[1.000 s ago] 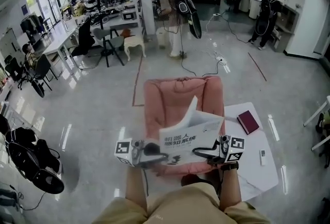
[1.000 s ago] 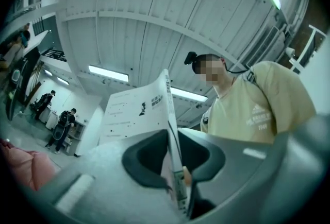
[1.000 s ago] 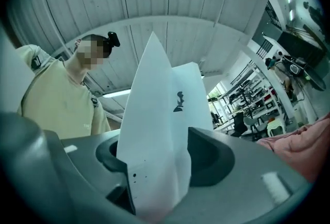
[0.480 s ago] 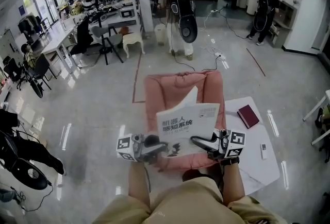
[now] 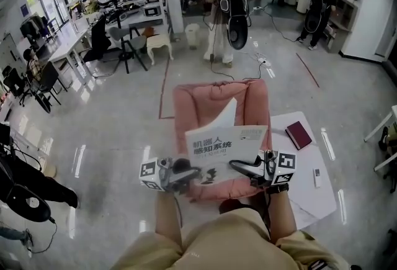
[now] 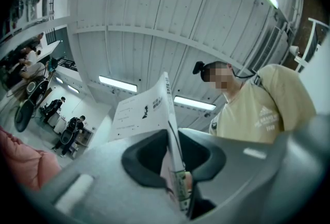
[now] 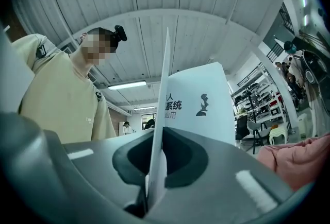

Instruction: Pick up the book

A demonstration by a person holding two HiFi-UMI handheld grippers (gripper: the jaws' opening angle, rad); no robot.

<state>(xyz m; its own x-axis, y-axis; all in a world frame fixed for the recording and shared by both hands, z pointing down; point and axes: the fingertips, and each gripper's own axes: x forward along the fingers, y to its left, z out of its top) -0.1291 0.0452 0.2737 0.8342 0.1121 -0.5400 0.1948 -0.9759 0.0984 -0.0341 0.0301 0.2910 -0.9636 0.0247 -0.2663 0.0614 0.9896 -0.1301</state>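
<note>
A white paperback book (image 5: 226, 146) with black print on its cover hangs in the air over a pink armchair (image 5: 211, 107), with one page (image 5: 227, 117) standing up behind the cover. My left gripper (image 5: 189, 174) is shut on the book's lower left edge. In the left gripper view the book (image 6: 147, 109) rises edge-on from that gripper (image 6: 175, 166). My right gripper (image 5: 240, 167) is shut on the lower right edge. In the right gripper view a thin sheet sits pinched in the right gripper (image 7: 156, 169), and the book cover (image 7: 201, 97) shows beside it.
A white table (image 5: 307, 191) stands to the right with a dark red book (image 5: 299, 135) and a small white device (image 5: 316, 178) on it. The person's knees fill the bottom of the head view. Other people, desks, chairs and floor cables lie farther off.
The book's fanned pages have come together and its cover faces up more squarely. The right gripper's jaws have closed on its right edge. A person with a backpack has walked across the background.
</note>
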